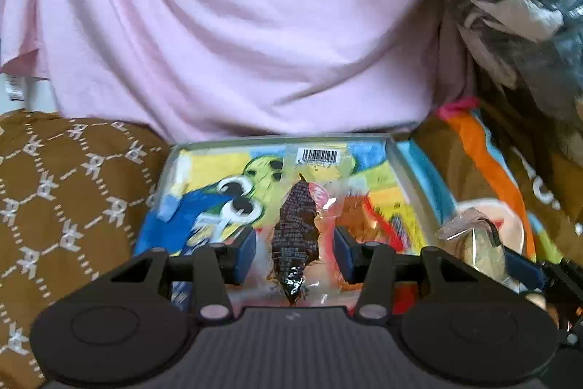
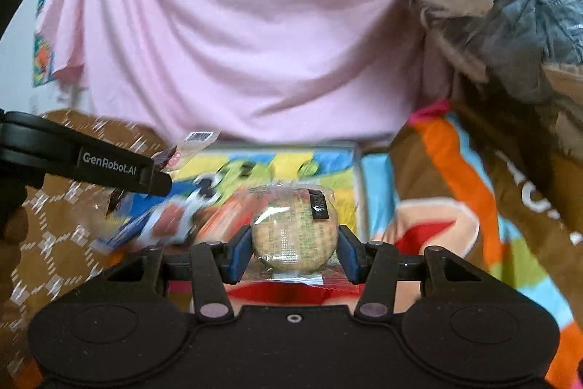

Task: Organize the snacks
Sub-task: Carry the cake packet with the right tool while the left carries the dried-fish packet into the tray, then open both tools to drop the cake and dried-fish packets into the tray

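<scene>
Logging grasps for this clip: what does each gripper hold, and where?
Left gripper: a clear packet with a dark snack, held at its lower part. Right gripper: a round wrapped cake, pinched across its sides.

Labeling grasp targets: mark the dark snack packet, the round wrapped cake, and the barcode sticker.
dark snack packet [image 1: 296,228]: left wrist view, middle of dark contents.
round wrapped cake [image 2: 293,232]: right wrist view, centre of cake face.
barcode sticker [image 1: 320,155]: left wrist view, middle of bars.

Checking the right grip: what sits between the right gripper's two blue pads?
In the right wrist view, a round beige snack in clear wrap fills the gap between the right gripper pads.
</scene>
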`<action>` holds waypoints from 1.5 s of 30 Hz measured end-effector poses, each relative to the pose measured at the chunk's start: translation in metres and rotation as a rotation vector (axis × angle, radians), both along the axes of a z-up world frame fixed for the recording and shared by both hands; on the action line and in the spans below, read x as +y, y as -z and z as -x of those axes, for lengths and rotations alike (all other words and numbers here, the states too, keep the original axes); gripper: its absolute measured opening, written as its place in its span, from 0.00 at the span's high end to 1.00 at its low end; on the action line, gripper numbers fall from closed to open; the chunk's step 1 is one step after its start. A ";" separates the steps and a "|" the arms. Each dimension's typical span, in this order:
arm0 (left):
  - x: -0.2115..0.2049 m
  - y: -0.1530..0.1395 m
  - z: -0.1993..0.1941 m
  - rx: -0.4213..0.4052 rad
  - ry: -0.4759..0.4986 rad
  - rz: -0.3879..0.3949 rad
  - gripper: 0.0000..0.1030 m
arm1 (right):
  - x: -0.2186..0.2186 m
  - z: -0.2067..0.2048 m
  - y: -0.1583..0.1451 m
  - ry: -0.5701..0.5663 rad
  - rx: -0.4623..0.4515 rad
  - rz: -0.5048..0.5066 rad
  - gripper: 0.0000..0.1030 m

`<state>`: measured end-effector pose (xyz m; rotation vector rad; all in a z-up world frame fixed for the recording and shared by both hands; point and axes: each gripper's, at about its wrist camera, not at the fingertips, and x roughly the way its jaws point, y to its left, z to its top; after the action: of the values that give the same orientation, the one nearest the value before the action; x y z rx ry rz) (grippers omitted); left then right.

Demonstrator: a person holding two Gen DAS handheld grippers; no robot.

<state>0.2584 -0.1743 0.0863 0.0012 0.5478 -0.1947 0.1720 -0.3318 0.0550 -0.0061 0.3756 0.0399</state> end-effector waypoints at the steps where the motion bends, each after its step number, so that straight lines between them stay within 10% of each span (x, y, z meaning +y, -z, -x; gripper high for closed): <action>1: -0.004 0.001 -0.009 0.000 0.001 0.006 0.51 | -0.004 -0.010 0.001 0.013 -0.018 -0.008 0.50; 11: -0.041 0.044 -0.083 0.056 -0.034 -0.001 0.51 | -0.031 -0.078 0.038 0.044 -0.072 -0.007 0.50; 31: -0.064 0.070 -0.103 0.059 -0.029 -0.032 0.49 | -0.036 -0.101 0.068 0.048 -0.070 -0.004 0.49; 45: -0.043 0.056 -0.091 0.015 -0.103 0.068 0.03 | -0.036 -0.097 0.067 0.086 -0.101 -0.005 0.19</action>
<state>0.3494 -0.2174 0.0300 -0.0949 0.5547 -0.1132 0.2688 -0.3678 -0.0122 0.0127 0.2741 -0.0445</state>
